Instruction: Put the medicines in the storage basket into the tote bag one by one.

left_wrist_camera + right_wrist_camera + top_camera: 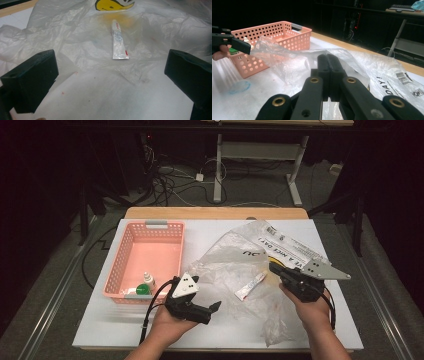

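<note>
Item: pink basket [131, 251], frame left, bottles inside. Item: my left gripper [212, 309], lower centre, jaws spread, empty. Item: white tube [250, 286], centre, on the plastic bag [225, 257]; approach level, straddle its middle. Item: my right gripper [274, 268], pressed together, seemingly pinching bag film.

The clear plastic bag [235, 265] had black print you could partly read: "E A NICE DAY!" in the high view's right half, and just "DAY!" at lower right of the right gripper view, beside a barcode. The small tube [118, 41] carried print too blurry to read.
</note>
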`<state>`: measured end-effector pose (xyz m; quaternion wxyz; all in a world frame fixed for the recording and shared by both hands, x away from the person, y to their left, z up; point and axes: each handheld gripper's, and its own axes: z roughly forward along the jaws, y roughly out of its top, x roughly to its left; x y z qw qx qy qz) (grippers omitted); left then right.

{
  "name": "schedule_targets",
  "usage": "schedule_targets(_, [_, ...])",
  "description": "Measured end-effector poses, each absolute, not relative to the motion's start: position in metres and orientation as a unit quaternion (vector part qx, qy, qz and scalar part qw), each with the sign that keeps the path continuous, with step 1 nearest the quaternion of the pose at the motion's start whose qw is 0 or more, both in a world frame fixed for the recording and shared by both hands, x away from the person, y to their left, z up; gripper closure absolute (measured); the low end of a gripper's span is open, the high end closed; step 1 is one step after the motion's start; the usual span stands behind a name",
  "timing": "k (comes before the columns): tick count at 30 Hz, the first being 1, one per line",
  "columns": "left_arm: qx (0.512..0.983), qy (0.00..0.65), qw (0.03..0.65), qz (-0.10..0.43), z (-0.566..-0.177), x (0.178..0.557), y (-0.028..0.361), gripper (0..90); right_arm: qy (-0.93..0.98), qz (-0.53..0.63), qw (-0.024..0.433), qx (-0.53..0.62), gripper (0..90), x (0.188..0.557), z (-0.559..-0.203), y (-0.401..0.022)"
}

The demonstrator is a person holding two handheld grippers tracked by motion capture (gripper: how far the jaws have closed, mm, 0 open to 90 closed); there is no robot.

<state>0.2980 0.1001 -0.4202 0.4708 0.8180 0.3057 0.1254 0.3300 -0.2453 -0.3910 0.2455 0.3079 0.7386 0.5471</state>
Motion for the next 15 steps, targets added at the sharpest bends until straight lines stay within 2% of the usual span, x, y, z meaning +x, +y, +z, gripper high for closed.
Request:
schedule_targets(8, [0.813,0.312,0.475,0.126,-0.418,0.291,0.112,0.0,0.738,0.551,0.245,0.304,90.0,0.331,-0.389,-0.242])
schedule_targets(15, [0.806,0.322,0.475,0.148,-0.412,0.282,0.131,0.0,0.736,0.553,0.248,0.302,90.0,0.33,-0.388,-0.243])
